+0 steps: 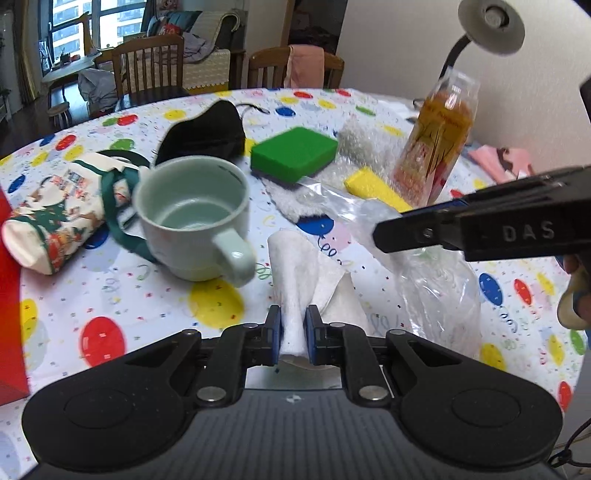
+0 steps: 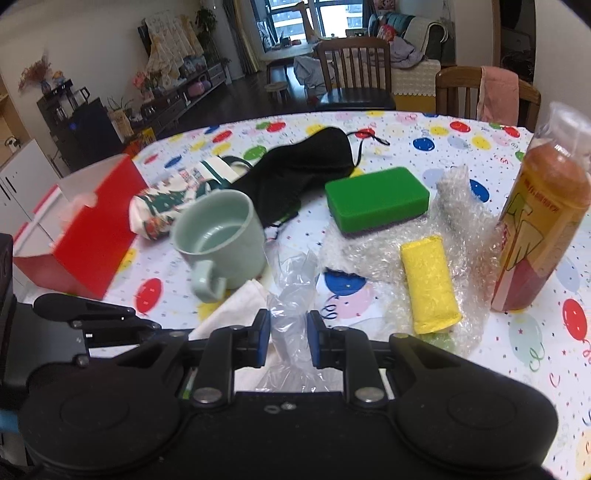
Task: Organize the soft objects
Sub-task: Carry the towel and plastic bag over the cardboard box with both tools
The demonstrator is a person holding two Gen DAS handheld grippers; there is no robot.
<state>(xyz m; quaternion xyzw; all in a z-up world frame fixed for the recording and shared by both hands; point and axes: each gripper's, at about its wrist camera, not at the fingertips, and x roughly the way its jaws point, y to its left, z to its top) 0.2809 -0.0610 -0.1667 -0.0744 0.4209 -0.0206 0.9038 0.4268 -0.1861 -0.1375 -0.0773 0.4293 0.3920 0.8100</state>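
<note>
My left gripper [image 1: 293,325] is shut on a white tissue [image 1: 295,266] and holds it just above the balloon-print tablecloth [image 1: 147,310]. My right gripper [image 2: 289,332] is shut on a clear plastic bag [image 2: 291,295]; its side shows in the left wrist view [image 1: 461,229] above the bag [image 1: 436,288]. Further back lie a green sponge [image 2: 376,197], a yellow sponge [image 2: 430,284] on bubble wrap [image 2: 454,206], a black cloth pouch [image 2: 306,166] and a printed fabric pouch [image 2: 166,206]. The tissue also shows in the right wrist view [image 2: 236,306].
A pale green mug [image 1: 192,218] stands upright left of the tissue. A red box [image 2: 85,236] sits at the table's left. A tall orange bottle [image 2: 543,218] in plastic stands at the right. Wooden chairs [image 2: 354,70] stand behind the table, and a lamp [image 1: 491,26] is at the far right.
</note>
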